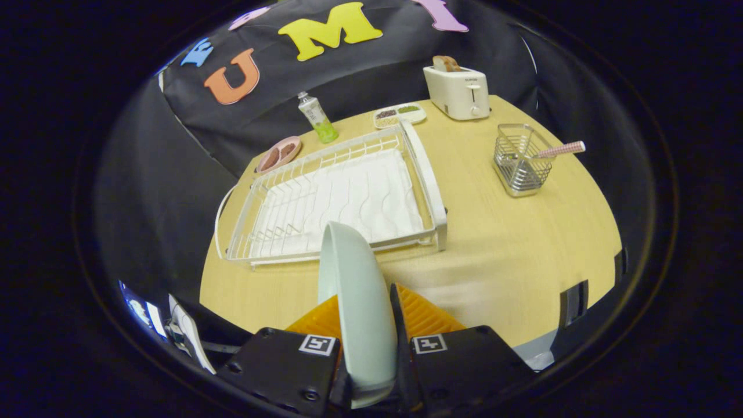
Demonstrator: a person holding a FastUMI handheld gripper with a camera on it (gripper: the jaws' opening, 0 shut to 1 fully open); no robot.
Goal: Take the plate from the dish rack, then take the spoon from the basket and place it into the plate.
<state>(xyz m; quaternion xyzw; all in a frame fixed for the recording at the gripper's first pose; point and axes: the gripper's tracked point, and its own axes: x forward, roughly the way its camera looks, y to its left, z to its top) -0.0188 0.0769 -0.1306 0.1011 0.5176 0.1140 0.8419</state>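
Observation:
A pale grey-green plate (355, 290) stands on edge between my two orange fingers (426, 316), and my gripper (365, 316) is shut on it. The plate is held above the wooden table (499, 255), just in front of the white wire dish rack (342, 197), whose tray holds nothing. Beyond the fingers to the right stands a wire basket (520, 159). A spoon with a pink checked handle (558, 150) leans out of it to the right.
At the table's far edge stand a cream toaster (458, 90) with bread in it, a small divided dish (399, 115), a tube (316, 117) with a green base and a pink dish (279, 154).

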